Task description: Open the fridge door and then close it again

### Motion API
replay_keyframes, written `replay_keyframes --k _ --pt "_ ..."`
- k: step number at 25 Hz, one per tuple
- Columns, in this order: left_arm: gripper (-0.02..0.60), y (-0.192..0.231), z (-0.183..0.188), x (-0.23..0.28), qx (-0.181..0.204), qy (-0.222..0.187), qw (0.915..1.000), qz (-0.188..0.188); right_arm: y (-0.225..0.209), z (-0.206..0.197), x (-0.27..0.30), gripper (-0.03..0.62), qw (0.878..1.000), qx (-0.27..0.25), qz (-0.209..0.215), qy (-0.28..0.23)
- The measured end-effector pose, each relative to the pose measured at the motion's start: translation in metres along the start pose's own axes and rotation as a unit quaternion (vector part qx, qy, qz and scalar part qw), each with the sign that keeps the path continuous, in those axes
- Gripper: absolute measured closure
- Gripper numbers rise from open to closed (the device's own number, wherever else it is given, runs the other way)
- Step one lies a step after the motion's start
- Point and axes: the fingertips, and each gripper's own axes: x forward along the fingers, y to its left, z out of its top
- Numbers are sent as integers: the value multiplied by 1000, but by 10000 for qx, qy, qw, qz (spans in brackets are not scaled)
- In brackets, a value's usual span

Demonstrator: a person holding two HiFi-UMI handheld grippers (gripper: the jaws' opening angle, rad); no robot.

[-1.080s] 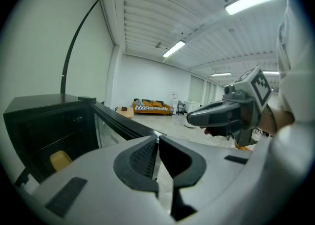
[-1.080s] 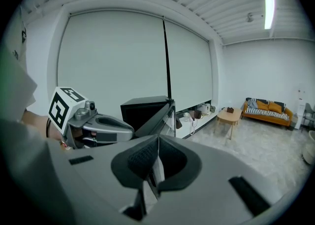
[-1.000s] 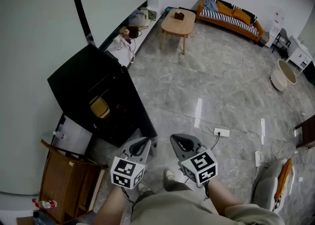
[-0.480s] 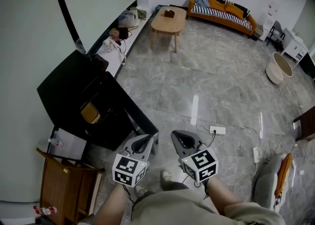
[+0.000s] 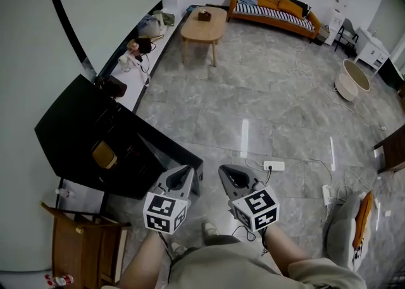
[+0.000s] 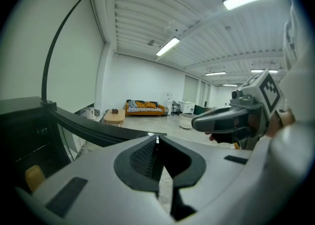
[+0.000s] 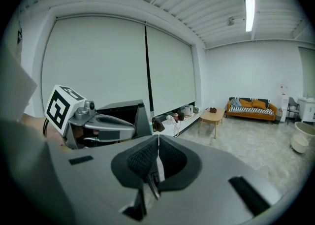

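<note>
The black fridge (image 5: 95, 136) stands at the left of the head view. Its door looks swung open, the door's edge (image 5: 190, 164) reaching toward my left gripper. A yellow object (image 5: 103, 153) shows in the fridge's dark inside. My left gripper (image 5: 185, 171) is shut and holds nothing, its tip close beside the door corner. The right gripper (image 5: 223, 171) floats next to it over the floor, also shut and empty. In the left gripper view the shut jaws (image 6: 157, 138) point past the door's top edge (image 6: 98, 129). In the right gripper view its jaws (image 7: 158, 138) are pressed together.
A wooden cabinet (image 5: 82, 250) stands at lower left beside the fridge. A low white ledge (image 5: 136, 47) with small items runs along the left wall. A wooden table (image 5: 202, 25) and an orange sofa (image 5: 272, 6) are far off. A power strip (image 5: 273, 166) and cables lie on the marble floor.
The whole room has slid left and down in the head view, so the fridge sits lower left. Both grippers keep their place in the picture and stay shut.
</note>
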Motion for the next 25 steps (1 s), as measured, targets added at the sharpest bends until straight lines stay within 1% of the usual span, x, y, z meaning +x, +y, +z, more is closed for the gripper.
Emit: replay_keyframes --k 12,15,18,25 --pt "566 9 24 66 141 -4 9998 -167 -49 -3 16 597 9997 143 -197 4" --pt "566 10 29 82 159 -60 9997 -178 -62 -3 18 597 9994 275 -206 -35" --pt "566 13 35 97 141 -145 9996 -172 -78 4 23 597 9989 356 -265 -153" --pt "566 22 47 126 192 -151 9995 -214 -112 21 27 597 9974 348 -542 -320"
